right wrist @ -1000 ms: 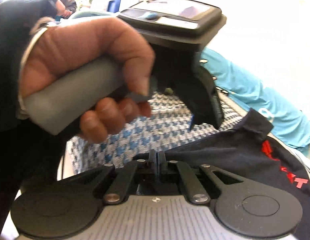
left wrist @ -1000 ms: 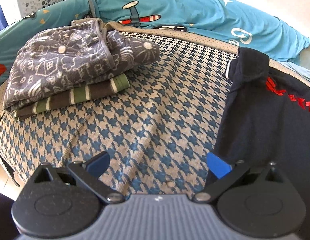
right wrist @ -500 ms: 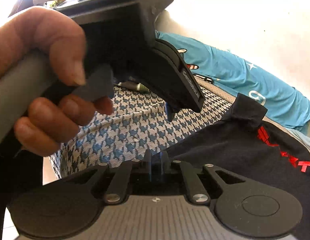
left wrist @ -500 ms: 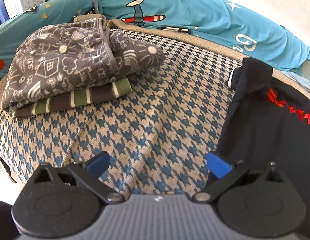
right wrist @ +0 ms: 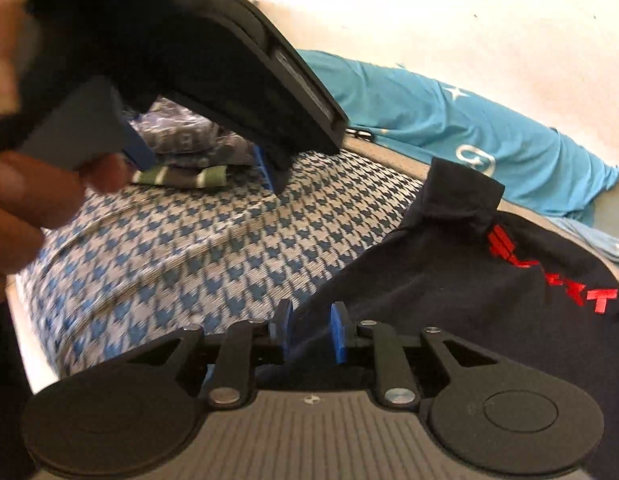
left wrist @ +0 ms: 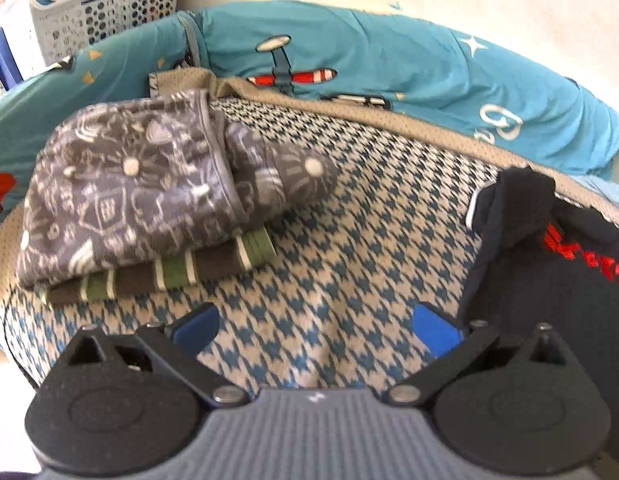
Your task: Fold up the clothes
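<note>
The black shirt, soft jersey with red letters, lies rumpled along the bed's right edge, one sleeve bunched up. Two folded garments, a grey printed fleece over a striped top, sit stacked at the far left corner, probably to keep the houndstooth middle free. The left gripper hovers wide apart; the right gripper is narrowly parted over the shirt's hem, gripping nothing

A black shirt with red lettering lies rumpled at the right; two folded garments sit stacked at the left.
</note>
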The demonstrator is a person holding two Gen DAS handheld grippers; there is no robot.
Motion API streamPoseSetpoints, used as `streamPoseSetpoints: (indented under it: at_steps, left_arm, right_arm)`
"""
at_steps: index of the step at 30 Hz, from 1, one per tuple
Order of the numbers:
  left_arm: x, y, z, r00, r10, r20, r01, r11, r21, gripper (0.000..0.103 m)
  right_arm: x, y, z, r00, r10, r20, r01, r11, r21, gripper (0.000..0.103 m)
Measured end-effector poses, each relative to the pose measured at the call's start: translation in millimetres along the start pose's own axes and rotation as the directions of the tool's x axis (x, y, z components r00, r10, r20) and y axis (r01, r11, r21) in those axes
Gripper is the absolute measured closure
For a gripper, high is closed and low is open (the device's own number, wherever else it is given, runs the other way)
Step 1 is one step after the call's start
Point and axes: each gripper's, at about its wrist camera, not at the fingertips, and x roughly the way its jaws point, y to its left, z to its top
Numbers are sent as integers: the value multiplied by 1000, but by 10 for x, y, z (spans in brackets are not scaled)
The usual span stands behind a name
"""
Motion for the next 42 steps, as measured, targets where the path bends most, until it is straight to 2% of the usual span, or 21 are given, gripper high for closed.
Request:
streamPoseSetpoints:
  at_steps: [9, 13, 15, 16, 17, 18, 20, 23, 27, 32, 40, 42]
  left_arm:
    - [39, 164, -16, 1000, -2, -2, 2, 999, -45, 0]
    - [56, 230, -34, 1000, -2, -7, 1, 998, -70, 0]
    - [60, 247, -41, 1000, -3, -9, 3, 997, -74, 0]
    - [60, 254, -44, 1000, -6, -9, 5, 997, -75, 0]
    - [61, 261, -46, 1000, -8, -9, 7, 997, -76, 0]
    - [58, 271, -47, 1000, -10, -8, 10, 997, -78, 0]
    - [51, 289, -51, 1000, -21, -10, 20, 996, -84, 0]
    - [38, 314, -54, 999, -31, -9, 31, 995, -92, 0]
    - [27, 341, -49, 999, -38, -5, 37, 994, -105, 0]
    - [26, 368, -31, 1000, -28, 3, 28, 993, -115, 0]
    - [68, 316, -43, 1000, -1, -2, 1, 995, -99, 0]
    - [68, 290, -49, 1000, 10, 3, -10, 996, -92, 0]
  right_arm:
    - [372, -102, 194, 998, -55, -43, 59, 994, 88, 71]
    - [535, -149, 206, 993, -75, -96, 87, 987, 133, 71]
    - [575, -164, 193, 992, -77, -95, 91, 984, 150, 71]
    - [595, -170, 187, 993, -78, -94, 93, 983, 159, 71]
    - [607, -167, 186, 993, -79, -90, 93, 982, 164, 76]
    - [626, -171, 188, 993, -79, -88, 93, 981, 169, 85]
    - [658, -180, 193, 992, -86, -88, 101, 978, 184, 94]
    - [676, -233, 194, 993, -81, -89, 101, 963, 250, 98]
    - [669, -294, 205, 997, -48, -68, 69, 937, 343, 99]
    - [671, -238, 299, 999, -14, -33, 24, 939, 344, 99]
    - [753, -177, 265, 999, -4, -42, 18, 948, 318, 98]
    - [727, -203, 262, 999, 15, -40, -1, 945, 326, 95]
